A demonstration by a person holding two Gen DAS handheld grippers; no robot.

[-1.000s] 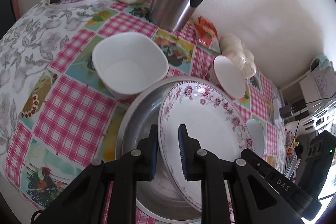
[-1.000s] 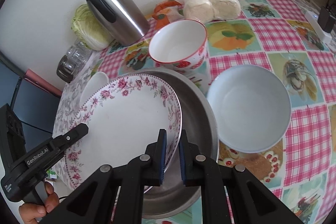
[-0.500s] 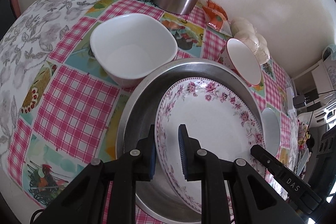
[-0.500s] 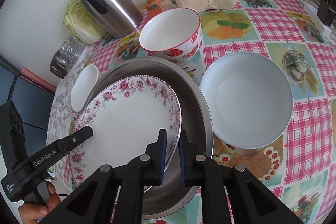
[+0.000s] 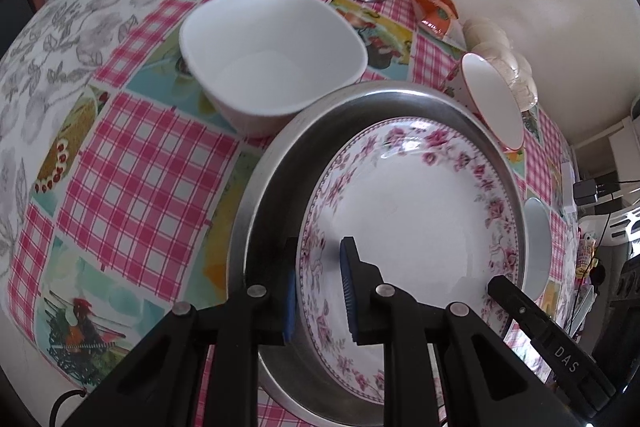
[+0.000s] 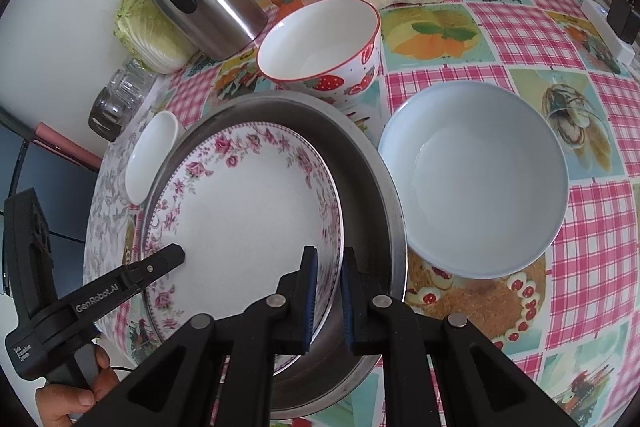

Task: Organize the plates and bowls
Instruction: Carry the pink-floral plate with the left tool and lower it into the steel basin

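Flowered plate (image 6: 244,211) — glazed ceramic, stiff, slippery, breakable, judged moderately heavy. Held inside the steel pan (image 6: 372,195) on the surface, gripped at opposite rims: left claw (image 5: 320,291) and right claw (image 6: 328,291) each narrowed onto the plate's edge. Rim is best gripped.

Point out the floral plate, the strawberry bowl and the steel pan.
floral plate (image 6: 248,211), right wrist view, bare white centre.
strawberry bowl (image 6: 320,43), right wrist view, inner wall.
steel pan (image 6: 368,187), right wrist view, inner right wall.
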